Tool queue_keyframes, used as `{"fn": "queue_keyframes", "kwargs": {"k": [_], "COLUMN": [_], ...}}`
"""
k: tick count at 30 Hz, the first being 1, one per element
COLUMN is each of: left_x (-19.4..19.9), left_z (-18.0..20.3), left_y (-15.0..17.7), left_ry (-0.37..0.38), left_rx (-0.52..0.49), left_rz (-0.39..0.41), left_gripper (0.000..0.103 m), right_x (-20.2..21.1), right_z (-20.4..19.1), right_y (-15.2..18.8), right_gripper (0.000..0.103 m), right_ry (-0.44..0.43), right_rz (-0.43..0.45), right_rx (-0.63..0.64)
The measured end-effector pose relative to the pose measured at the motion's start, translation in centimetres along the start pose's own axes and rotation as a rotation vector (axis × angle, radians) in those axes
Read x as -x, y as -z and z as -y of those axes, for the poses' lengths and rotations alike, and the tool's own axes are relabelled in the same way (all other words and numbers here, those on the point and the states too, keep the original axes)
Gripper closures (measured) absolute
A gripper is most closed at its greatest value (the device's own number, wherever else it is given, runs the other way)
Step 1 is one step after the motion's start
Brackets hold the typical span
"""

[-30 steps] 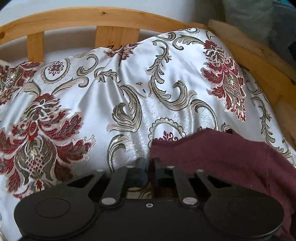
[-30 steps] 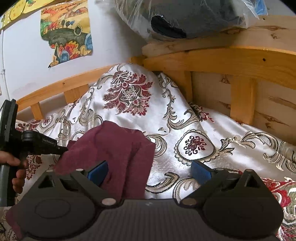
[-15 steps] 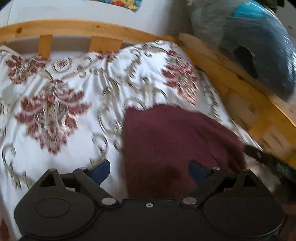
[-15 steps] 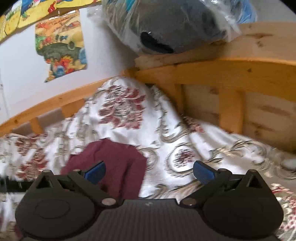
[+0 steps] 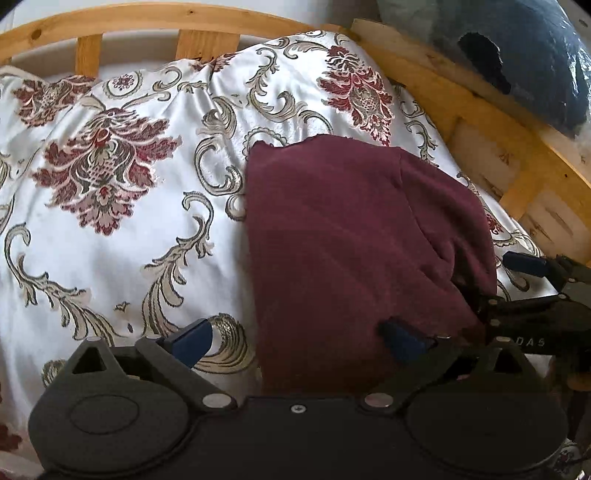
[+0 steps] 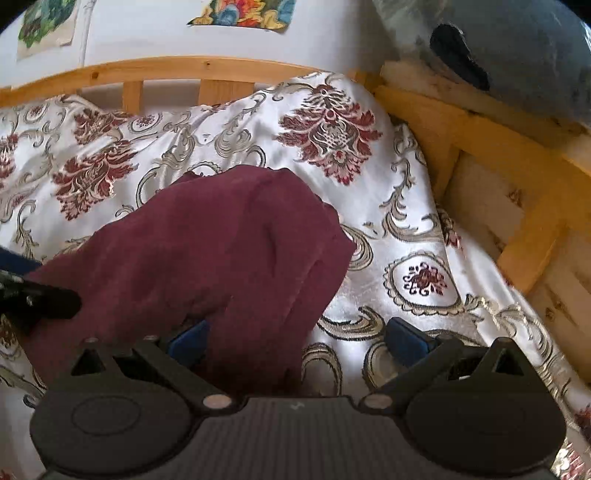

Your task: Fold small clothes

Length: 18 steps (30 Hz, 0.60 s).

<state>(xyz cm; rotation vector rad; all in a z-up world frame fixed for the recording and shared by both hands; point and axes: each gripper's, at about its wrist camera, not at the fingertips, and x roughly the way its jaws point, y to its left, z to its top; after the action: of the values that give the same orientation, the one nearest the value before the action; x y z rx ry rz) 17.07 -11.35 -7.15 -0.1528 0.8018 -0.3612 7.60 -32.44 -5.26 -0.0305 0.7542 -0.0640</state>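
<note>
A small maroon garment (image 5: 347,236) lies folded on a white bedspread with red and gold flowers (image 5: 122,229). My left gripper (image 5: 295,338) is open, its jaws wide apart over the garment's near left edge. My right gripper (image 6: 295,332) is open too, over the garment's near right edge; the garment also shows in the right wrist view (image 6: 221,251). The right gripper shows at the right edge of the left wrist view (image 5: 532,295). The left gripper's finger shows at the left edge of the right wrist view (image 6: 40,299). Neither holds anything.
A wooden bed rail (image 5: 177,18) runs along the far side and down the right (image 6: 517,155). A blue-grey bundle in clear plastic (image 6: 517,55) rests on the right rail. Colourful pictures (image 6: 243,14) hang on the white wall behind.
My left gripper was shut on the garment's edge a second ago; it has opened and let go. Both grippers pulled back and now hover over the flat garment.
</note>
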Motion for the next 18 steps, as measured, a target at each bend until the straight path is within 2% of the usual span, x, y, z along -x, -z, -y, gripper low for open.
{"fn": "queue_keyframes", "kwargs": {"k": [5,11,14,18], "left_x": [-0.6,-0.4,-0.3,-0.1], "left_z": [-0.3,-0.1,0.1,0.4], "left_y": [0.4,0.5,0.5,0.6], "left_ry": [0.004,-0.004,-0.016,-0.025], "left_rx": [0.026,-0.002,-0.012,-0.028], "left_rz": [-0.015,-0.004,0.001,0.013], "left_gripper": [0.001,0.001,0.001,0.001], "right_x": [0.4,1.5,0.2,-2.5], "right_z": [0.4,1.3,2.2,3.0], "right_y": [0.4,-0.5,-1.1,-1.3], "right_gripper": [0.0,0.0,0.0,0.0], "right_ry": [-0.008,-0.007,0.052,0.209], "right_rz": [0.034,0.238,0.253,0.173], "right_rx": [-0.017,-0.128,-0.169,-0.197]}}
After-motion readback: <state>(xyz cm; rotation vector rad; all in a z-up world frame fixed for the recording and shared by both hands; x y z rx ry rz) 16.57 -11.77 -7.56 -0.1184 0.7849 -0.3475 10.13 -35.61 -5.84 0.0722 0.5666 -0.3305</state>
